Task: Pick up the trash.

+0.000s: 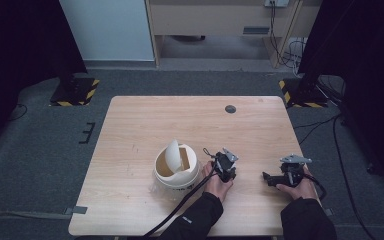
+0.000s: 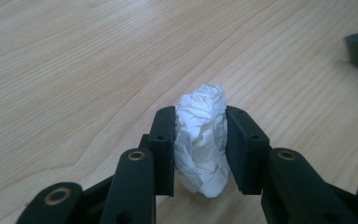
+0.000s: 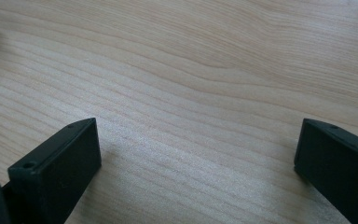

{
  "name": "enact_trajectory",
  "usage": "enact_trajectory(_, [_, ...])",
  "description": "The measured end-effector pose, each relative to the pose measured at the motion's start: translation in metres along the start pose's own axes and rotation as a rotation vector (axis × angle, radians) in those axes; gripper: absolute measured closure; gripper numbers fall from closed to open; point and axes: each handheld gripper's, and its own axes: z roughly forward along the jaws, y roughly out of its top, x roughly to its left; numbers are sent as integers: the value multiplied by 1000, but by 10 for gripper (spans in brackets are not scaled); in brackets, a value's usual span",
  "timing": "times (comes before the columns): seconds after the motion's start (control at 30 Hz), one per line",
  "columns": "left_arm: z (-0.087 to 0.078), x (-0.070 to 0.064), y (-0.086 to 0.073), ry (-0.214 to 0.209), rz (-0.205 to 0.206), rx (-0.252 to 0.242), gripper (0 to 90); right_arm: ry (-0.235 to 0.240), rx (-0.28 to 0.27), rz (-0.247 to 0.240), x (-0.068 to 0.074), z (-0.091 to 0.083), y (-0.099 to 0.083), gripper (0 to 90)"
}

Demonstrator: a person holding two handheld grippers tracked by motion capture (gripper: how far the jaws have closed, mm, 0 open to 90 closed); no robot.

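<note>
Left gripper view: our left gripper (image 2: 200,149) pinches the paper ball (image 2: 201,140) by its middle, low over the table (image 2: 74,70). It looks light and soft, so we squeeze gently. Our right gripper (image 3: 198,154) is spread wide.

A light wooden table (image 1: 190,120) with rounded corners fills the centre of the frame; a dark round cable port (image 1: 230,109) sits near its far edge. Grey carpet (image 1: 35,145) surrounds it. Black stands on yellow-and-black striped bases (image 1: 75,91) occupy the upper left and upper right. A pale panel (image 1: 107,30) and wooden furniture (image 1: 215,20) line the top edge, with cables (image 1: 292,50) at upper right.
</note>
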Motion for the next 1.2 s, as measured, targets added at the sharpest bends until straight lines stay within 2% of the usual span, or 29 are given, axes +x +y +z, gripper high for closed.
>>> enact_trajectory(0.13, [-11, -7, 6, -36, 10, -49, 651, -1, 0, 0, 0, 0, 0, 8])
enact_trajectory(0.17, [-18, -10, 10, -53, 21, -75, 651, -1, 0, 0, 0, 0, 0, 8])
enact_trajectory(0.2, [-18, -10, 10, -53, 21, -75, 651, -1, 0, 0, 0, 0, 0, 8])
enact_trajectory(0.33, [-34, -15, 18, -89, 24, -132, 651, -1, 0, -1, 0, 0, 0, 8])
enact_trajectory(0.37, [-41, -16, 22, -114, 34, -164, 650, -1, 0, 0, 0, 0, 0, 8])
enact_trajectory(0.4, [-41, -16, 22, -114, 34, -164, 650, -1, 0, 0, 0, 0, 0, 8])
enact_trajectory(0.43, [-51, -18, 26, -133, 38, -202, 650, -1, 0, 0, 0, 0, 0, 8])
enact_trajectory(0.47, [-51, -18, 26, -133, 38, -202, 651, -1, 0, 0, 0, 0, 0, 8])
enact_trajectory(0.53, [-61, -20, 30, -145, 45, -234, 650, -1, 0, 0, 0, 0, 0, 8])
enact_trajectory(0.57, [-71, -22, 34, -154, 54, -266, 650, 0, -1, 3, 0, 0, 0, 8])
enact_trajectory(0.6, [-71, -22, 34, -154, 54, -266, 650, 0, -1, 3, 0, 0, 0, 8])
enact_trajectory(0.67, [-82, -23, 39, -161, 62, -293, 650, 0, -3, 1, 0, 0, 0, 8])
enact_trajectory(0.7, [-93, -24, 43, -168, 67, -325, 649, -1, -3, 1, 0, 0, 0, 8])
enact_trajectory(0.73, [-93, -24, 43, -168, 67, -325, 649, -1, -3, 1, 0, 0, 0, 8])
enact_trajectory(0.77, [-104, -25, 47, -173, 74, -354, 649, -1, -2, 0, 0, 0, 0, 8])
enact_trajectory(0.8, [-104, -25, 47, -173, 74, -354, 649, -1, -2, 0, 0, 0, 0, 8])
enact_trajectory(0.87, [-115, -24, 51, -179, 78, -384, 648, -1, -3, -1, 0, 0, 0, 8])
enact_trajectory(0.9, [-127, -23, 54, -187, 78, -409, 648, -1, -3, 0, 0, 0, 0, 8])
enact_trajectory(0.93, [-127, -23, 54, -187, 78, -409, 648, -1, -3, 0, 0, 0, 0, 8])
enact_trajectory(0.97, [-138, -21, 56, -189, 78, -438, 648, -1, -2, 0, 0, 0, 0, 8])
enact_trajectory(1.0, [-138, -21, 56, -189, 78, -438, 648, -1, -2, 0, 0, 0, 0, 8])
enact_trajectory(1.03, [-150, -18, 58, -198, 71, -469, 647, -1, -3, -1, 0, 0, 0, 8])
enact_trajectory(1.07, [-150, -18, 58, -198, 71, -469, 647, -1, -3, -1, 0, 0, 0, 8])
enact_trajectory(1.2, [-179, -8, 62, -204, 75, -544, 644, -1, -3, -1, 0, 0, 0, 8])
